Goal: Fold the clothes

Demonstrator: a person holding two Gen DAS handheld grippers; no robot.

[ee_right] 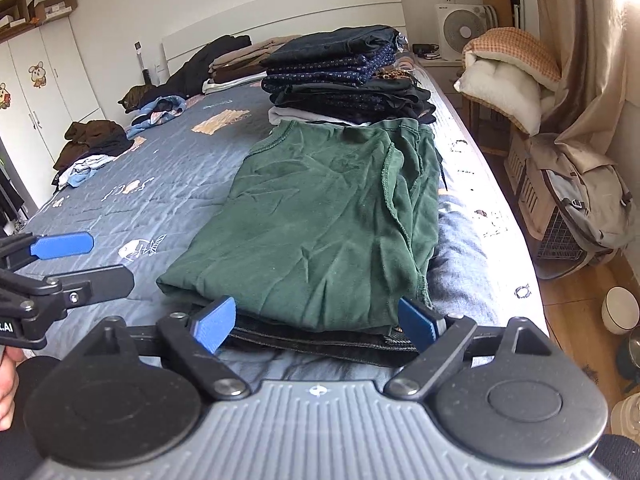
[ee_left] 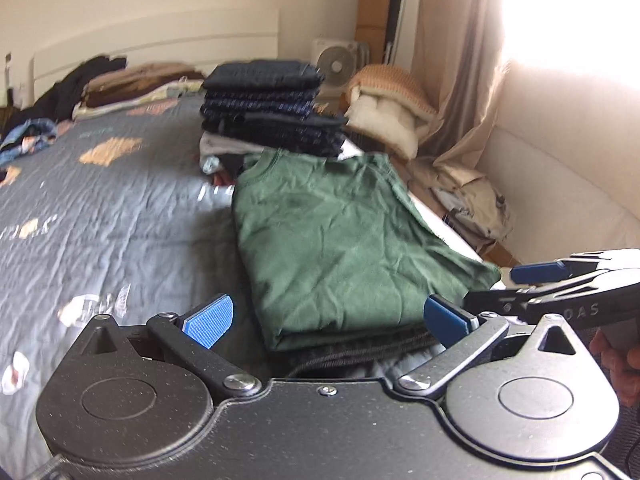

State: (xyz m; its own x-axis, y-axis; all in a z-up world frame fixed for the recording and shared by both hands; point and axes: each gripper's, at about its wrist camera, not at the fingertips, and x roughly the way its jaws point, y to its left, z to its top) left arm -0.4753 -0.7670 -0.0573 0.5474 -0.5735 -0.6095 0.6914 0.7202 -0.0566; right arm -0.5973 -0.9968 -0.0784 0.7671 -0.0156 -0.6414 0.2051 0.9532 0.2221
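Blue-padded and spread wide, the right tool (ee_right: 316,322) hovers at the near hem of a folded green shirt (ee_right: 320,216) with nothing between its pads, while the left tool (ee_left: 326,318) is likewise open and empty at the same hem. The shirt lies low in the centre of both wrist views, on the right side of the bed (ee_right: 160,184), its near edge resting on a dark garment (ee_right: 320,340) that shows as a strip beneath it. Trouble, if it comes, would likely start there: a pinch taken at this hem could catch the dark layer along with the green one and drag both, and a lift by only one side could let the loose sleeve fold on the shirt's right slide open. Just beyond, a tall stack of folded dark clothes (ee_right: 344,76) stands close enough that a shove forward might nudge it askew. The bed's grey patterned quilt is rumpled; unfolded clothes (ee_right: 96,148) sit heaped at the left of the frame. White wardrobes (ee_right: 44,88) fill the upper left, a fan (ee_right: 460,30) and curtained window (ee_right: 580,40) the upper right, a backpack (ee_right: 588,200) on the floor.
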